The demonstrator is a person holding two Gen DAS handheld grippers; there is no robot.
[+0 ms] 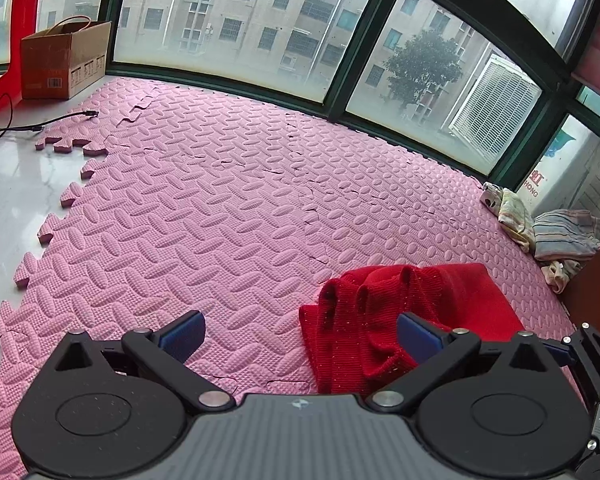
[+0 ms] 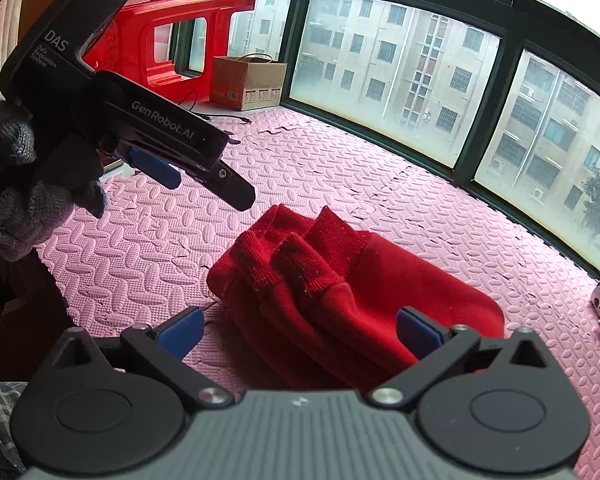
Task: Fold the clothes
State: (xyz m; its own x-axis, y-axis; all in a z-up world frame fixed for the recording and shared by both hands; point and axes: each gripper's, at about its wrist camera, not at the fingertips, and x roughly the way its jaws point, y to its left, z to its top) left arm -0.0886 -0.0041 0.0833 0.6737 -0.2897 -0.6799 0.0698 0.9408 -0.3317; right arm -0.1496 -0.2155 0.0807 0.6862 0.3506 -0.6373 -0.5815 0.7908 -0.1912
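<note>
1. A pink foam mat (image 1: 228, 184) of interlocking tiles covers a white marble sill beneath a run of dark-framed windows (image 1: 332, 76) that look onto apartment blocks and one tree.
2. One red garment (image 2: 340, 300) lies on the mat, bunched and partly folded, with its ribbed cuffs heaped at its 11 o'clock end in the right wrist view. In the left wrist view the same garment sits at 5 o'clock of the frame.
3. The left gripper (image 1: 300, 330) has its jaws wide apart and holds nothing. Its right blue pad (image 1: 416, 336) appears in front of the red cloth, but I cannot tell whether it touches; the left pad (image 1: 182, 334) is over bare mat.
4. The right gripper (image 2: 300, 330) also stands wide apart, empty, with the garment lying between and beyond its two blue pads.
5. In the right wrist view the left gripper shows again at 10 o'clock, held in one grey knitted glove (image 2: 24, 188).
6. One cardboard box (image 1: 66, 60) stands at 10 o'clock in the left wrist view, beside one red plastic stool (image 2: 180, 40) that lies tipped against the window.
7. One black cable (image 1: 32, 126) trails over the marble near the box.
8. A small pile of pale striped cloths (image 1: 548, 232) rests at 3 o'clock by the wall; their number I cannot tell.
</note>
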